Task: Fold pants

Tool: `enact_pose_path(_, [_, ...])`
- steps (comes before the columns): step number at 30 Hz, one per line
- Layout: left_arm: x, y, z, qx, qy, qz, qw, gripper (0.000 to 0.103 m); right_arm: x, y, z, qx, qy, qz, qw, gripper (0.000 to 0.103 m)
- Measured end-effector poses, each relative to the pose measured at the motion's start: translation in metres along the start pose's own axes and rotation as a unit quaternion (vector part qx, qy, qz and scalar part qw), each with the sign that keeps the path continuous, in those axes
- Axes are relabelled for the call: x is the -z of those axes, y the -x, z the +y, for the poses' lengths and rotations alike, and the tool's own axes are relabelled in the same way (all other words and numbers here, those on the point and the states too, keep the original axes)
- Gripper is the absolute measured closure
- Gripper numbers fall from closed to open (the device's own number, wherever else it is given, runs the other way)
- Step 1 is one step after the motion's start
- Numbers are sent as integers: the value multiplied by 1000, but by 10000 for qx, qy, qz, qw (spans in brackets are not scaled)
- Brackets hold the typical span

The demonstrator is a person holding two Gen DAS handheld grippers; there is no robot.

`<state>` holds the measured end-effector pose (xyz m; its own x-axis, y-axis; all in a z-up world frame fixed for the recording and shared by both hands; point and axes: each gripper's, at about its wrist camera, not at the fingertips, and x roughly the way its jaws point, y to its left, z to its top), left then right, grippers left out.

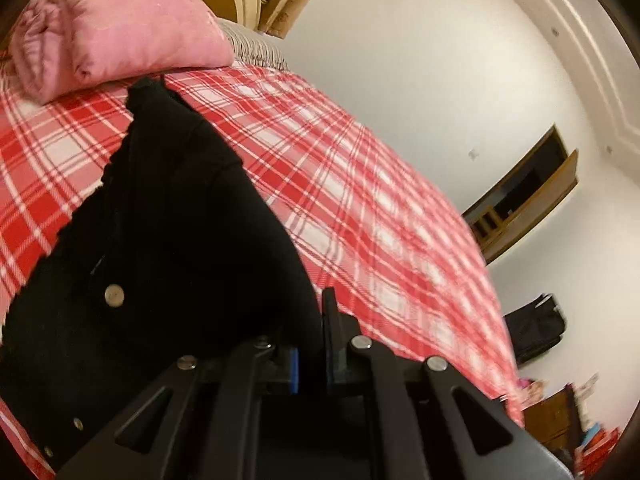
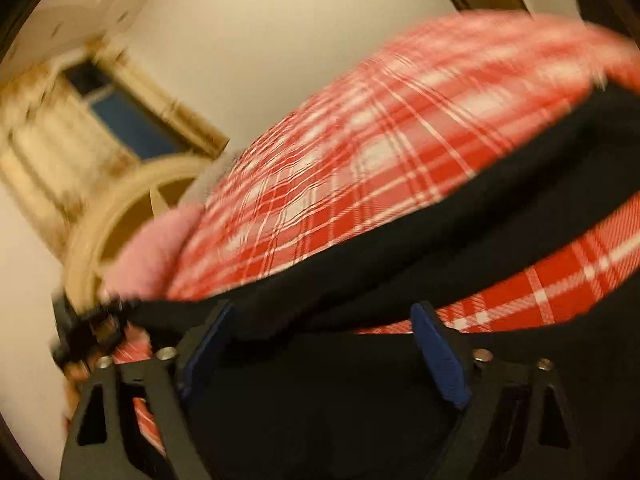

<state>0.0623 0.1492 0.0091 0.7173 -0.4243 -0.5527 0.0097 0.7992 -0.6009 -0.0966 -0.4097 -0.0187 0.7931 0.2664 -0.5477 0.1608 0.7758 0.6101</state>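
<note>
1. Pants of black fabric [image 1: 168,216], with a round metal button [image 1: 114,294] at the waist, lie on a bed covered by a red-and-white plaid sheet [image 1: 360,200]; one end extends toward a pink cushion [image 1: 112,32] at the head of the bed.
2. Left tongs [image 1: 310,344]: the two fingers stand pressed close together, with only a narrow gap between the blue pads [image 1: 294,372]. Black cloth bunches directly against the left finger; whether cloth lies inside the gap cannot be told.
3. Right tongs [image 2: 320,320]: the fingers are spread wide, their blue pads [image 2: 440,360] well apart. A band of the black pants [image 2: 400,264] runs across and just ahead of the fingertips, with more black cloth filling the space between the fingers.
4. The right wrist view is strongly blurred. Plaid sheet shows above and below the black band.
5. Background: a pale wall [image 1: 420,60] and a dark, wood-framed opening [image 1: 524,196].
</note>
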Motion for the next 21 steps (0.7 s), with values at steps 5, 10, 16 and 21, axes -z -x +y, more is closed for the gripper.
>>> enact_pose_path(5, [0, 13, 0, 78, 62, -65, 9999, 94, -25, -32, -7, 191, -362, 231, 9989, 27])
enact_pose_path(10, [-2, 6, -3, -30, -56, -36, 10000, 94, -36, -78, -15, 321, -897, 760, 9925, 31])
enact_pose_path(16, [-7, 2, 0, -66, -103, 100, 9999, 94, -42, -84, -15, 375, -1012, 947, 9896, 98])
enact_pose_path(21, [-15, 19, 2, 105, -84, -12, 9999, 94, -59, -18, 13, -593, -631, 107, 9962, 98])
